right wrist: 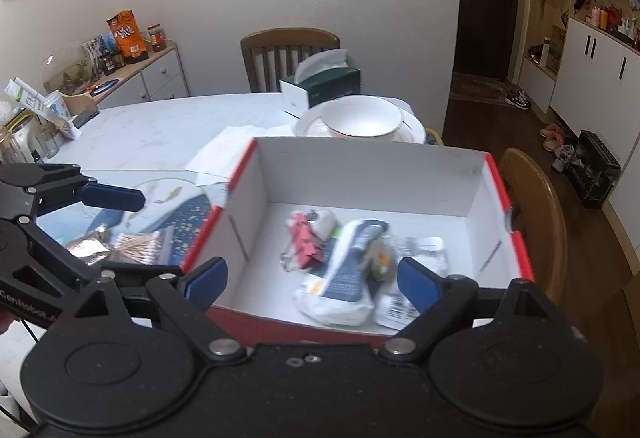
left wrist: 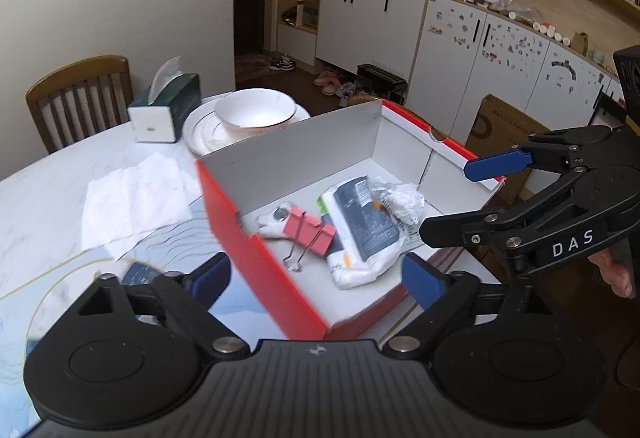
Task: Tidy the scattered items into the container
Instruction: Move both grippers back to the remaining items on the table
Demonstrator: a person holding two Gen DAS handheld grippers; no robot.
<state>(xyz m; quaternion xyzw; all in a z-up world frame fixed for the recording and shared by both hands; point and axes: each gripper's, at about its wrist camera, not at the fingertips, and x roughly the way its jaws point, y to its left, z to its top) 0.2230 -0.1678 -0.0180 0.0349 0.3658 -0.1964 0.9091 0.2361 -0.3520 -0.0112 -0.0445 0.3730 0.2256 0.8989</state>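
A red cardboard box [left wrist: 256, 258] [right wrist: 516, 238] with a white inside stands on the table. In it lie a pink binder clip [left wrist: 310, 232] [right wrist: 306, 242], a white and dark packet [left wrist: 360, 234] [right wrist: 344, 274], crumpled clear wrapping [left wrist: 402, 198] and a small white item [left wrist: 272, 220]. My left gripper [left wrist: 316, 280] [right wrist: 152, 234] is open astride the box's near left wall, holding nothing. My right gripper [right wrist: 312, 282] [left wrist: 468, 198] is open above the box's near side, also with nothing in it. Left of the box, a pack of cotton swabs [right wrist: 138, 246] and a foil packet [right wrist: 86, 250] lie on a blue patterned mat.
A white bowl on a plate [left wrist: 256, 110] [right wrist: 360, 118] and a green tissue box [left wrist: 168, 106] [right wrist: 320, 86] stand behind the box. A white paper napkin [left wrist: 132, 198] lies to its left. Wooden chairs [left wrist: 80, 94] [right wrist: 536, 210] flank the marble table [right wrist: 160, 126].
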